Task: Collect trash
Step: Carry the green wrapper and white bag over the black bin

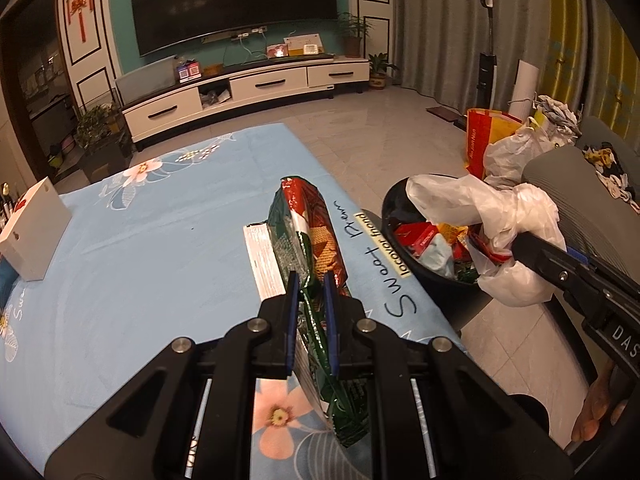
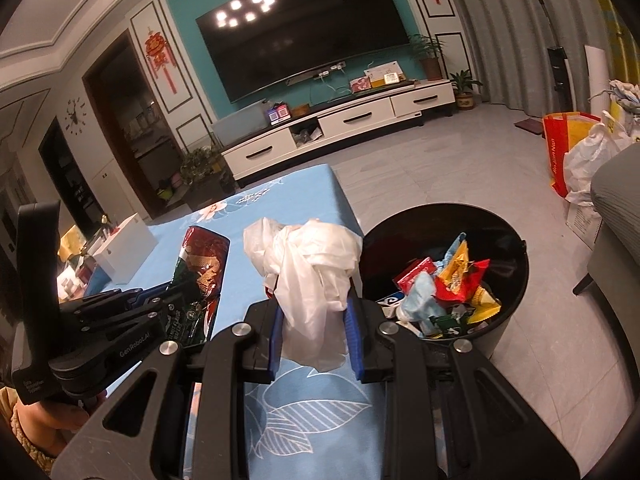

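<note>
In the left wrist view, the left hand-held gripper (image 1: 311, 280) is clamped on a snack wrapper (image 1: 316, 240) whose long axis runs straight ahead over the worktop (image 1: 140, 240); the bin (image 1: 432, 276) lies to its right.

In the right wrist view, the right hand-held gripper (image 2: 314, 312) pinches a white plastic bag (image 2: 308, 264), and the bin (image 2: 440, 236) stands just to the right, nearer to this hand.

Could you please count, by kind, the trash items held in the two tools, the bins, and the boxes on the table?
Snack wrappers held: 1, green and red wrapper in the left tool
Plastic bags held: 1, white plastic bag in the right tool
Bins: 1, black bin
Boxes on the table: 1, white box
Total: 4
</note>
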A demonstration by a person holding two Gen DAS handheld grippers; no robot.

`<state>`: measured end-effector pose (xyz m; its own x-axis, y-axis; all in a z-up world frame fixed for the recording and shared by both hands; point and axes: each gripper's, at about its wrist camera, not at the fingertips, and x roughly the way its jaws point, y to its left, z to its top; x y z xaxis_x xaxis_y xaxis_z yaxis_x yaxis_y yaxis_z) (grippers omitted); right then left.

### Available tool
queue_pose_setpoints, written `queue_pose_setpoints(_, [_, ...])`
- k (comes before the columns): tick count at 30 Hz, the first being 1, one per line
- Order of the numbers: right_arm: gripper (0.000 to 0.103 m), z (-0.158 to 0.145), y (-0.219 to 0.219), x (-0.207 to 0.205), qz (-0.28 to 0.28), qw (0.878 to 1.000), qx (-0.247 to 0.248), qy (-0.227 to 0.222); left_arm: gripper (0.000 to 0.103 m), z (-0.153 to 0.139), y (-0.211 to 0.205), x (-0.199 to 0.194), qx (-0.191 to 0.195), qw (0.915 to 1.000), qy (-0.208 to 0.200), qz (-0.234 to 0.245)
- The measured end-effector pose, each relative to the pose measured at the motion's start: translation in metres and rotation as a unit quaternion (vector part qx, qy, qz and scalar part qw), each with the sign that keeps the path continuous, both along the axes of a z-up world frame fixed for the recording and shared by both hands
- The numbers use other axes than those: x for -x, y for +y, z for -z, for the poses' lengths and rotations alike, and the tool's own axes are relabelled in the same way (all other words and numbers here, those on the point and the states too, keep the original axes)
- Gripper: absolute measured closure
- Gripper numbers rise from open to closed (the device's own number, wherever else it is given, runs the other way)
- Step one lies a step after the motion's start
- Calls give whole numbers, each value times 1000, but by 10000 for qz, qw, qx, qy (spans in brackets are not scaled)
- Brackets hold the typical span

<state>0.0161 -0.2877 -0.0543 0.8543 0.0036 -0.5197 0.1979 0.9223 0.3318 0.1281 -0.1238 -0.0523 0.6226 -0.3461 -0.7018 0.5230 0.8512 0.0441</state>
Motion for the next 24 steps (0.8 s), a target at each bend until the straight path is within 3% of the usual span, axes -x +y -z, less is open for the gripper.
queue_pose_setpoints(24, [76,19,-46,0,539,9984,-183,61,90,6,-62,-14,-146,9988,-37,474])
